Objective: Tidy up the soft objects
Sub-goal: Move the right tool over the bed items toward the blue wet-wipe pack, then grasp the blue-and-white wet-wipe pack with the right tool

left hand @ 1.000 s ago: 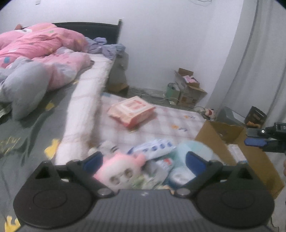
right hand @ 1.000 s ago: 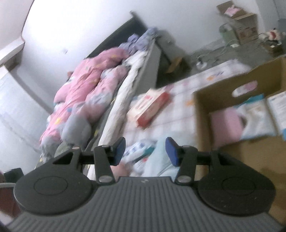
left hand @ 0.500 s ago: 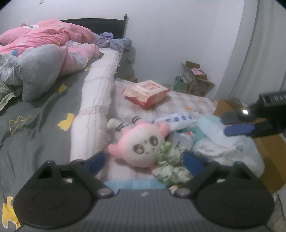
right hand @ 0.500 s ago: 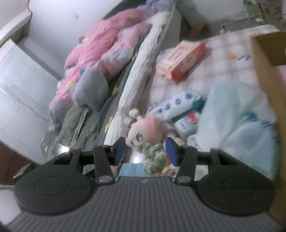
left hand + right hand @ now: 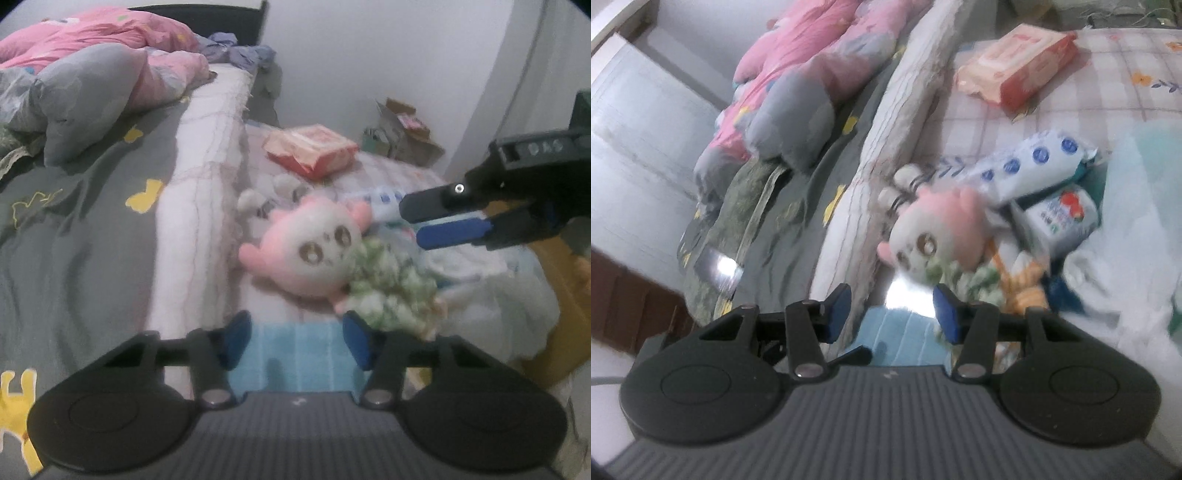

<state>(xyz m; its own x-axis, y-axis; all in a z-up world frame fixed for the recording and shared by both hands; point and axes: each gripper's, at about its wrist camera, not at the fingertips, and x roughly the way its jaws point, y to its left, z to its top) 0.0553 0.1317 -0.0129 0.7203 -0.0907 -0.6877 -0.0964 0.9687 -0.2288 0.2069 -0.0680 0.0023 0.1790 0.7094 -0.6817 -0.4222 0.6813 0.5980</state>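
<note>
From my left wrist view, my left gripper (image 5: 297,341) is closing with nothing between its pads, only a blue cloth (image 5: 295,360) below. The pink plush (image 5: 314,251) lies just ahead on the checked sheet (image 5: 388,171). My right gripper (image 5: 439,221) reaches in from the right.

From my right wrist view, my right gripper (image 5: 892,317) stands half open, empty. The plush (image 5: 936,236) is just ahead, beside a wipes pack (image 5: 1030,162).

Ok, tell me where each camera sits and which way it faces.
Left wrist: on the left gripper, angled down over the bed at the pink plush; its own closing jaws show, plus the right gripper.
Right wrist: on the right gripper, angled down at the pink plush; own jaws show.
Shared: plush, red wipes pack.
</note>
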